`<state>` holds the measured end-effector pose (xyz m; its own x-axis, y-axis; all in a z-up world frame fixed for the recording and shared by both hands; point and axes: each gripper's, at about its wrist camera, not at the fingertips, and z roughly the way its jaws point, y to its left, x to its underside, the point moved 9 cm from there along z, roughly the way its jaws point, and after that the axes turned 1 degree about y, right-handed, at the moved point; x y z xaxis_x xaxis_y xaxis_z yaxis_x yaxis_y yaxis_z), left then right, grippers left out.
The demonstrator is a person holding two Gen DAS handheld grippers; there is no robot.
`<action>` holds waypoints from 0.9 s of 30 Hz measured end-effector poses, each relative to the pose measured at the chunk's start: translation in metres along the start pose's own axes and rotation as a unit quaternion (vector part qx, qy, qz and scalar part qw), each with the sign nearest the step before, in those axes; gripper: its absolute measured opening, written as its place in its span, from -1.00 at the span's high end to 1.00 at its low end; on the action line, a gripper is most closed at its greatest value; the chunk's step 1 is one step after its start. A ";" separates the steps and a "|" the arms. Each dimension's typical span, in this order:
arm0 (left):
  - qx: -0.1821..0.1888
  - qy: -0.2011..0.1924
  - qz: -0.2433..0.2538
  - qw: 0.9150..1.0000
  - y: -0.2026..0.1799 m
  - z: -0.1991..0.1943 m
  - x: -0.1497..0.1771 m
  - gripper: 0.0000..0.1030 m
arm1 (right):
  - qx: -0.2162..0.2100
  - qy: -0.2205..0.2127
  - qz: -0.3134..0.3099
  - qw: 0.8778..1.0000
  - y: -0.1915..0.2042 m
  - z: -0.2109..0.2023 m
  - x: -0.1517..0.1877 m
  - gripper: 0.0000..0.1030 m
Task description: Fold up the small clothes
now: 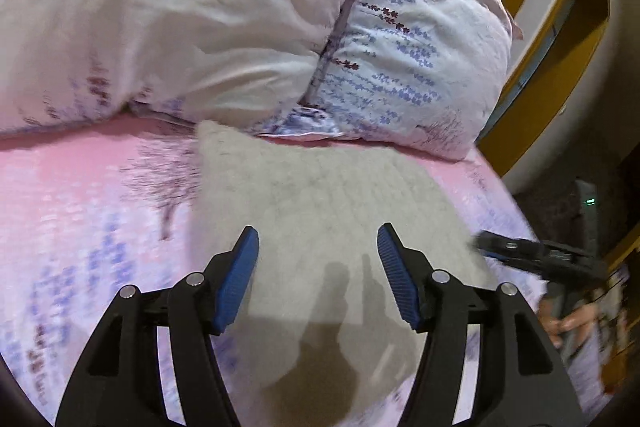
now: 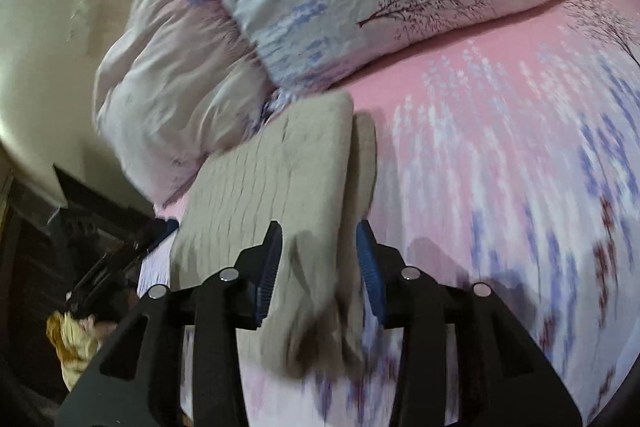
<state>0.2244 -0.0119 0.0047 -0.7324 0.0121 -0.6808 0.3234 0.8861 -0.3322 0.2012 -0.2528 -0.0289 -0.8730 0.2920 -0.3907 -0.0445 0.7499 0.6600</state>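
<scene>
A small beige knitted garment (image 1: 320, 195) lies on the pink bed sheet (image 1: 80, 211). My left gripper (image 1: 318, 239) hovers over it, open and empty, blue pads apart. In the right wrist view the garment (image 2: 264, 187) is partly folded, with one end bunched up between my right gripper's (image 2: 320, 239) blue pads. The pads stand a garment's thickness apart, and the cloth fills the gap; the frame is blurred. The right gripper also shows in the left wrist view (image 1: 532, 253) at the garment's right edge.
A pale duvet (image 1: 180, 7) and a lavender-print pillow (image 1: 408, 59) lie at the back of the bed. The bed's edge (image 1: 516, 203) drops to a dark floor at right. A yellow cloth (image 2: 72, 343) lies low on the left.
</scene>
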 end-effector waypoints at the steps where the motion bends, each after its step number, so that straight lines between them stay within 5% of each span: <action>1: -0.013 0.000 0.006 1.000 0.003 -0.006 0.007 -0.22 | -0.002 0.002 -0.003 1.000 0.001 -0.004 0.007 0.24; 5: -0.043 0.023 0.013 0.999 0.014 -0.015 0.036 -0.23 | -0.014 0.013 -0.021 1.000 0.013 -0.009 0.035 0.25; 10: -0.029 0.043 -0.012 0.999 0.022 -0.017 0.058 -0.24 | -0.017 0.017 -0.043 0.999 0.026 -0.005 0.049 0.40; 12: -0.018 0.054 -0.027 0.998 0.023 -0.012 0.064 -0.24 | -0.018 0.029 -0.041 0.999 0.025 0.002 0.054 0.73; 14: 0.000 0.065 -0.040 0.997 0.021 -0.007 0.070 -0.22 | -0.009 0.021 -0.046 0.999 0.028 0.004 0.053 0.80; 15: 0.006 0.067 -0.040 0.997 0.019 -0.006 0.073 -0.20 | -0.011 0.006 -0.051 0.999 0.031 -0.002 0.051 0.82; 17: 0.020 0.071 -0.040 0.996 0.016 -0.005 0.078 0.20 | -0.013 -0.015 -0.059 0.998 0.036 -0.011 0.048 0.83; 20: 0.026 0.074 -0.052 0.996 0.018 -0.004 0.085 0.38 | 0.012 -0.013 -0.070 0.997 0.034 -0.013 0.054 0.83; 27: -0.001 0.061 -0.030 0.998 0.017 -0.010 0.089 0.34 | 0.065 0.004 -0.067 0.996 0.016 0.005 0.065 0.74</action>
<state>0.1586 0.0088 -0.0546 -0.8175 0.0143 -0.5757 0.2749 0.8882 -0.3682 0.1460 -0.2188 -0.0473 -0.8668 0.1806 -0.4647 -0.0979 0.8523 0.5139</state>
